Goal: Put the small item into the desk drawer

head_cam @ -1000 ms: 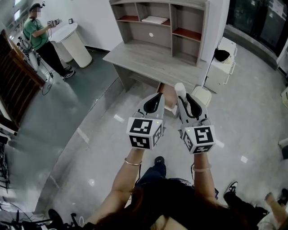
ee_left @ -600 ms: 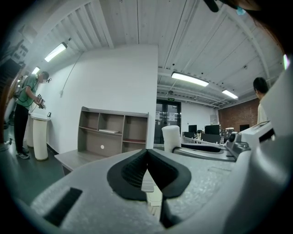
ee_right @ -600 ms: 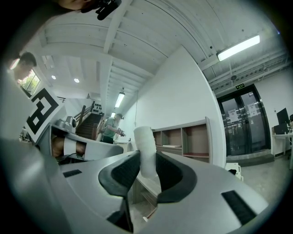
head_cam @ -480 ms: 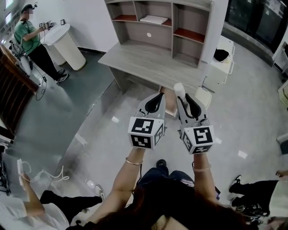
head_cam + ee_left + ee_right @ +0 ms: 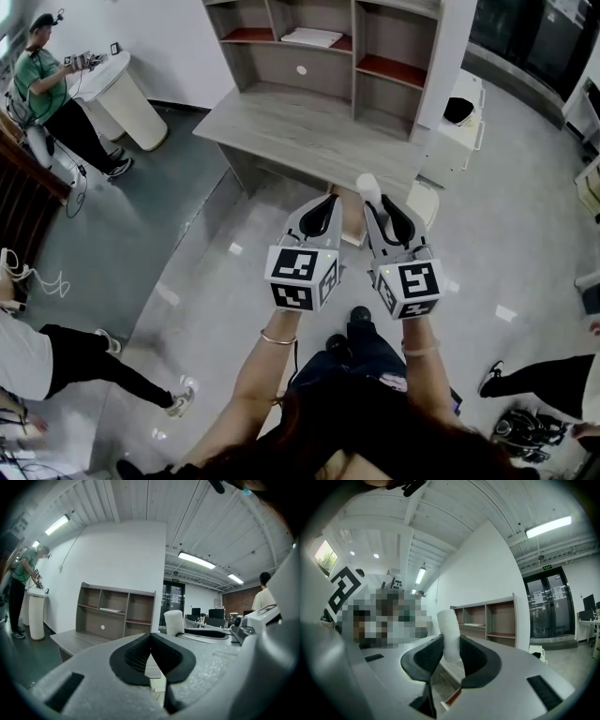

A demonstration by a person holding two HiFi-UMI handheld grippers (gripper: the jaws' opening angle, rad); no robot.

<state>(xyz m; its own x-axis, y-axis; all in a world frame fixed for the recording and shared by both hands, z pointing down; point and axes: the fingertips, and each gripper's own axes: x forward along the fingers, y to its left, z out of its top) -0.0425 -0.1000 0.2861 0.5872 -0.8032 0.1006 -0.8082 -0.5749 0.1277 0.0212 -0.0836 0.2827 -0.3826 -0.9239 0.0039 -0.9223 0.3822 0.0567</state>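
While the head view takes in the whole grey desk (image 5: 309, 127) and its shelf unit (image 5: 323, 47), the jaws are settled only by the gripper views — the left gripper (image 5: 327, 201) is seen closed, pad against pad, with nothing held. The right gripper (image 5: 377, 199) is clamped on the small white item (image 5: 450, 637), held upright over the floor before the desk.

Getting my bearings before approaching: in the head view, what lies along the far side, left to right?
Person in green top → white round stand → grey desk → white side cabinet → dark glass doors.
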